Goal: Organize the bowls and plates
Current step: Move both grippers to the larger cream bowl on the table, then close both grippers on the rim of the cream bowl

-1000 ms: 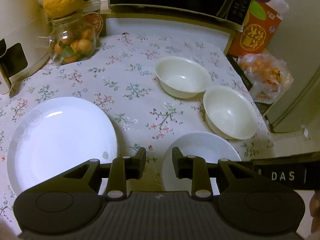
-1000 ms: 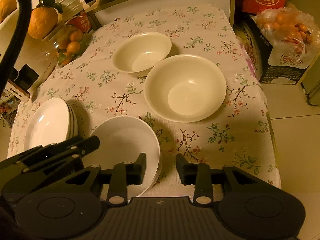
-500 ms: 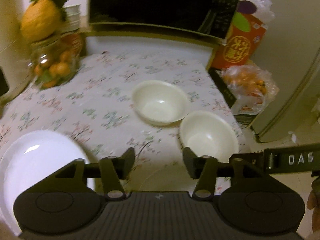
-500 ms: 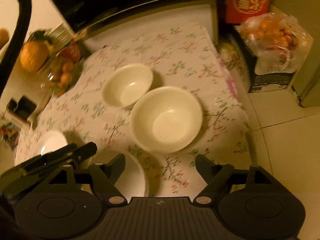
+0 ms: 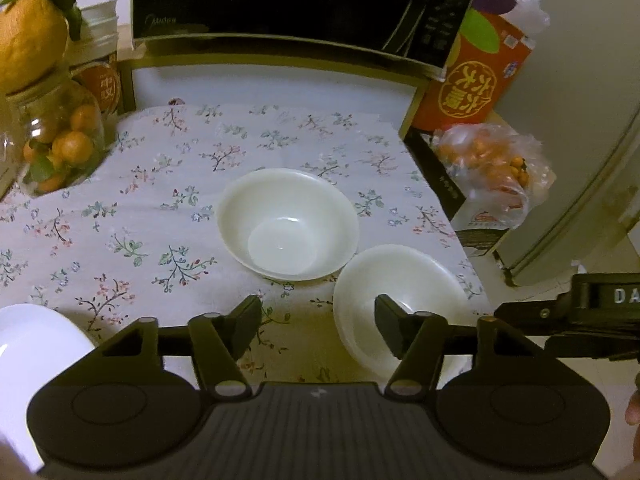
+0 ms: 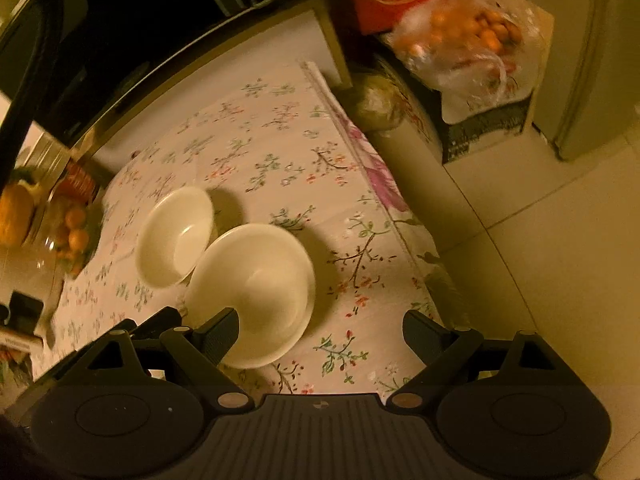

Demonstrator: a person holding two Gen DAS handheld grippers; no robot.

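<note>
Behind the floral tablecloth (image 5: 168, 208) stands a black microwave (image 5: 280, 0), with pale floor tiles (image 6: 560, 260) right of it under dim yellowish light.

dim yellow light | right view blurred (motion) | fisheye-bent edges

You had two bowls side by side on the tablecloth (image 5: 168, 208): the far bowl (image 5: 288, 224) mid-table, the near bowl (image 5: 404, 300) toward the right edge. A plate (image 5: 36, 344) sat at the near-left edge, a fruit jar (image 5: 60, 140) in the far-left corner.
</note>
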